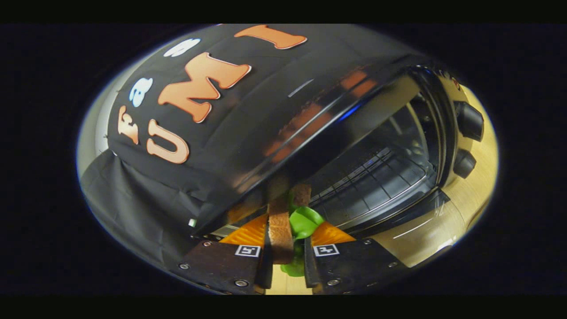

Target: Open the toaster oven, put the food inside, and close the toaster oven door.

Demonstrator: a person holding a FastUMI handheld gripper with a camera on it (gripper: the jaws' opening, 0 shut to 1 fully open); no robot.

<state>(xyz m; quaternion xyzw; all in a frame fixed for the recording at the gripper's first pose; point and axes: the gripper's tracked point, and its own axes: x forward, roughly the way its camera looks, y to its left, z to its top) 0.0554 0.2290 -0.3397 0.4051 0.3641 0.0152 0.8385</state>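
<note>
A toy sandwich (281,230), brown bread slices with green lettuce sticking out, is pinched upright between my two fingers, and my gripper (287,241) is shut on it. Just beyond the fingers stands the black toaster oven (336,119), seen tilted. Its door (423,230) hangs down open, with glass catching reflections. The wire rack (376,177) inside the cavity lies ahead and to the right of the sandwich. Two black knobs (468,120) sit on the oven's control panel past the cavity.
The oven rests on a light wooden table (478,186), which shows beyond the open door. Black cloth (146,199) forms the booth wall behind and left of the oven, hanging down to the table.
</note>
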